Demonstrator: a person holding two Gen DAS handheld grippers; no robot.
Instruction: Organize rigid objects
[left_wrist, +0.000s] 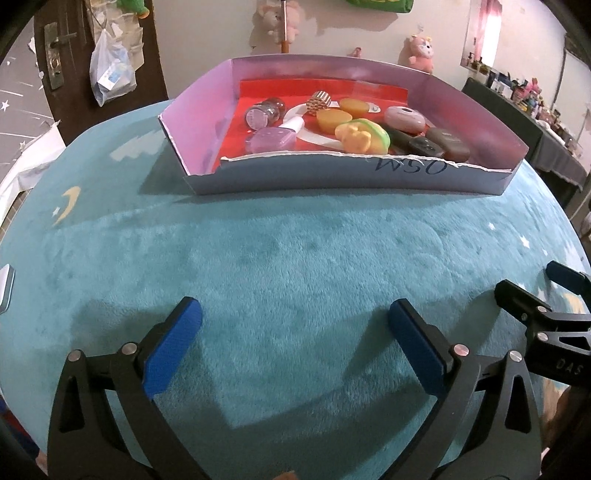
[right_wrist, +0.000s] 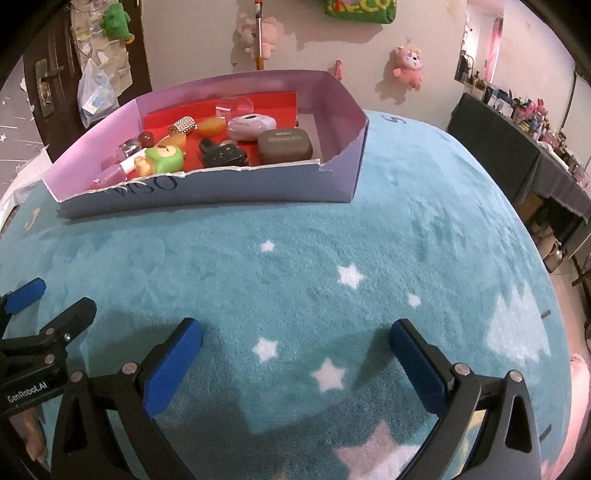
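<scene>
A shallow cardboard box (left_wrist: 332, 177) with pink inner walls and a red floor stands at the far side of the teal rug (left_wrist: 295, 251). In it lie several small items: a green and yellow toy figure (left_wrist: 364, 137), a brown case (left_wrist: 448, 144), a pale pink round case (left_wrist: 404, 119), a black gadget (left_wrist: 417, 144) and orange discs (left_wrist: 334, 119). My left gripper (left_wrist: 295, 314) is open over bare rug, well short of the box. The right gripper (right_wrist: 295, 332) is open too, over the starred rug (right_wrist: 332, 280), with the box (right_wrist: 221, 188) ahead to its left. Neither holds anything.
The grippers sit side by side, each showing at the edge of the other's view. A dark door with a hanging plastic bag (left_wrist: 110, 70) stands behind the box on the left. A cluttered dark table (right_wrist: 517, 140) runs along the right. Plush toys (right_wrist: 408, 66) hang on the wall.
</scene>
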